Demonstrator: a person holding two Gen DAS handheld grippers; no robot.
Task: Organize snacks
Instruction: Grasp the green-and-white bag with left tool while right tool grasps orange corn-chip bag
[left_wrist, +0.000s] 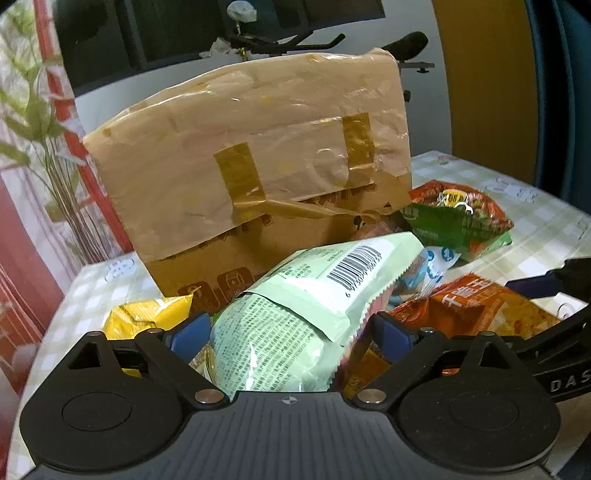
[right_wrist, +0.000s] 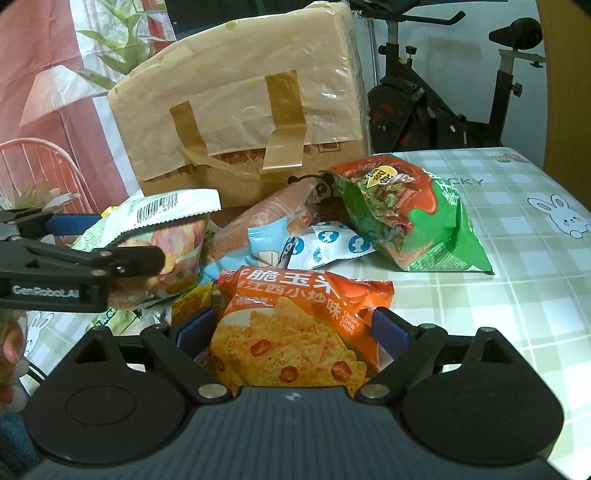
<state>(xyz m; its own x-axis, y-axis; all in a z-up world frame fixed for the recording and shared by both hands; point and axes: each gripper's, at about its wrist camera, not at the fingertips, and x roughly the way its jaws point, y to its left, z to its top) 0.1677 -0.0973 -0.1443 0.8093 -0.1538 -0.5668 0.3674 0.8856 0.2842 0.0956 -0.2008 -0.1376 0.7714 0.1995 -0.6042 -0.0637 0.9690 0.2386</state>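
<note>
A pale green snack bag (left_wrist: 295, 325) with a barcode fills the gap between the blue pads of my left gripper (left_wrist: 291, 330), which is shut on it. The right wrist view shows that bag (right_wrist: 166, 229) tilted up above the pile, with the left gripper (right_wrist: 110, 242) around it. My right gripper (right_wrist: 293, 328) stands open low over the pile. An orange corn chip bag (right_wrist: 295, 325) lies between its pads. Snacks lie heaped on a checked tablecloth (right_wrist: 498, 258) in front of a taped cardboard box (right_wrist: 240, 129).
A green and red bag (right_wrist: 406, 214) lies right of the pile, with blue-white packets (right_wrist: 332, 243) and a brown pack (right_wrist: 258, 221) in the middle. A yellow bag (left_wrist: 147, 317) sits at the left. An exercise bike (right_wrist: 443, 103) stands behind the table, a plant (left_wrist: 37, 110) at the far left.
</note>
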